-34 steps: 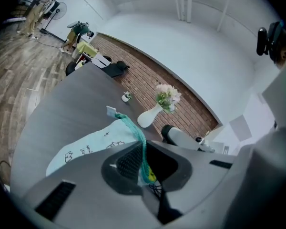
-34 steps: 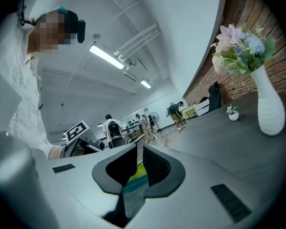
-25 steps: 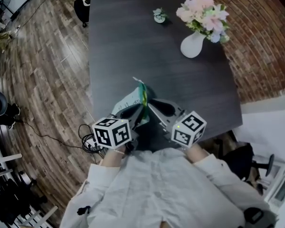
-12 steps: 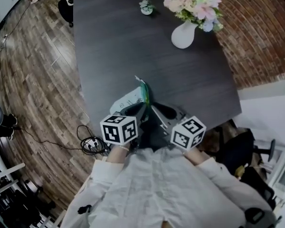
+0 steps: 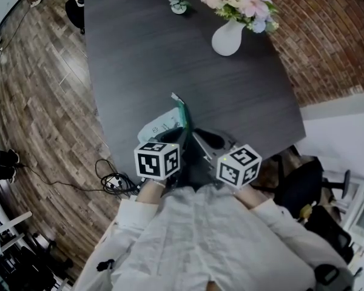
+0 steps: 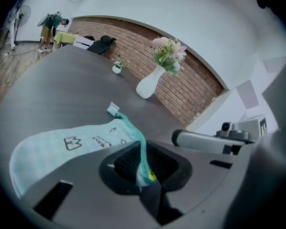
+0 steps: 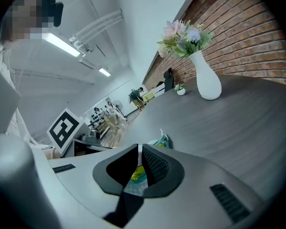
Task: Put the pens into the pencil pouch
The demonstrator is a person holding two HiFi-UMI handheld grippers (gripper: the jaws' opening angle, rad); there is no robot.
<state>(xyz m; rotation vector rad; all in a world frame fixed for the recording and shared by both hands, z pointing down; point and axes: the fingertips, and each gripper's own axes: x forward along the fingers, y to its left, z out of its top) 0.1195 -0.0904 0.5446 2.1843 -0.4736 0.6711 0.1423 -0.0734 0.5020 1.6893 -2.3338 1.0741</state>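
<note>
A pale blue pencil pouch [image 5: 161, 123] with a teal zipper edge [image 5: 183, 114] lies at the near edge of the dark table [image 5: 170, 59]. Both grippers hold it at the zipper end. In the left gripper view my left gripper [image 6: 144, 170] is shut on the teal zipper strip [image 6: 137, 138], and the pouch body [image 6: 62, 147] spreads out to the left. My right gripper [image 7: 138, 168] is shut on the same end, with pale fabric and a yellow bit pinched between its pads. In the head view the two grippers [image 5: 181, 139] [image 5: 198, 143] meet tip to tip. No pen shows in any view.
A white vase with pink flowers [image 5: 228, 36] stands at the far right of the table, and a small potted plant [image 5: 178, 3] at the far middle. Cables [image 5: 112, 183] lie on the wooden floor at left. A black chair [image 5: 300, 187] stands at right.
Both grippers have sunk a little toward the table with the pouch still pinched between them. The left marker cube has shifted rightward in the head view.
</note>
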